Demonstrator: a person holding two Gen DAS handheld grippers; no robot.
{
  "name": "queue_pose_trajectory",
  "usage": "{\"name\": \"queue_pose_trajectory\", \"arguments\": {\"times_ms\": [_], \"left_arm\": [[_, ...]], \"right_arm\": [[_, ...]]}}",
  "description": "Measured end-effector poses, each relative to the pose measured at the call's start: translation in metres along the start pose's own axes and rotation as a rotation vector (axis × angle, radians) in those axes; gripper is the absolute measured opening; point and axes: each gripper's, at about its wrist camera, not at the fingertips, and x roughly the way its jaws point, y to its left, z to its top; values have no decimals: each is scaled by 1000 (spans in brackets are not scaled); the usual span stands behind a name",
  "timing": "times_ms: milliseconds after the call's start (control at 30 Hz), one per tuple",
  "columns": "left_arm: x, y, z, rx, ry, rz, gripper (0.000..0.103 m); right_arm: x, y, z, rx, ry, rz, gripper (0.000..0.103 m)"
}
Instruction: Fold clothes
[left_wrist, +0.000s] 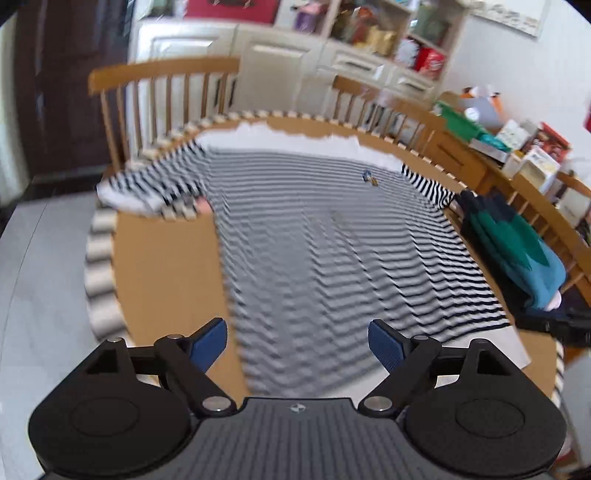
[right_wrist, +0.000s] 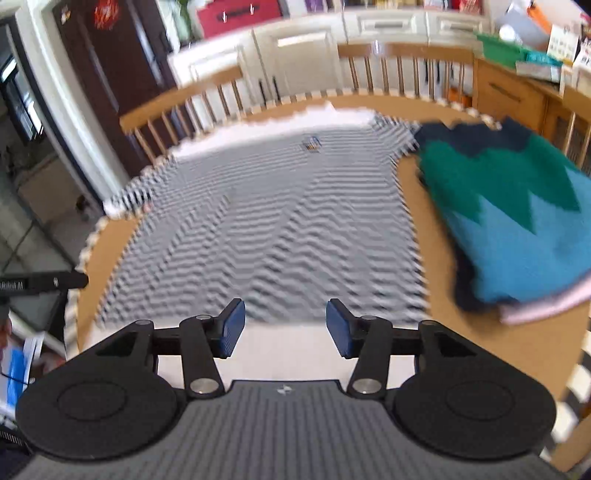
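Note:
A black-and-white striped long-sleeved shirt (left_wrist: 325, 251) lies spread flat on the brown table (left_wrist: 166, 266), its hem towards me and its sleeves out to both sides. It also shows in the right wrist view (right_wrist: 266, 229). My left gripper (left_wrist: 297, 345) is open and empty above the shirt's hem, near its left side. My right gripper (right_wrist: 285, 328) is open and empty above the hem, nearer the right side. Both views are blurred.
A folded green and blue sweater (right_wrist: 517, 221) lies on the table to the right of the shirt, also in the left wrist view (left_wrist: 517, 251). Wooden chairs (left_wrist: 166, 96) stand behind the table. A sideboard (left_wrist: 517, 147) with boxes is at the right.

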Motion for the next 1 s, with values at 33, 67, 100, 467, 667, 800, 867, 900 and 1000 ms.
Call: {"name": "queue_pose_trajectory", "arguments": {"times_ms": [33,67,100,467,667,800,867,900,1000], "left_arm": [[0,18,5,13,1,-1,85],[0,38,11,13,11,2,85],[-1,59,16,12,19,1,84],[20,222,102,58,-16,-123,67],[82,250,149,203,8,-272,54],[131,258,173,349,101,-369,35],[146,267,181,361,143,-399,34],[154,271,186,367,165,-414,34],[176,282,194,382,238,-450,33]], "right_arm": [[7,19,3,21,-25,0,49],[14,41,6,54,-42,3,49],[22,63,9,91,-51,9,49],[109,244,44,161,-35,54,48],[162,264,61,177,-47,-2,46],[211,270,71,262,-47,-12,41],[235,275,76,332,-11,-14,40],[244,278,78,361,-10,-10,40],[266,290,88,372,15,-37,40]]}}
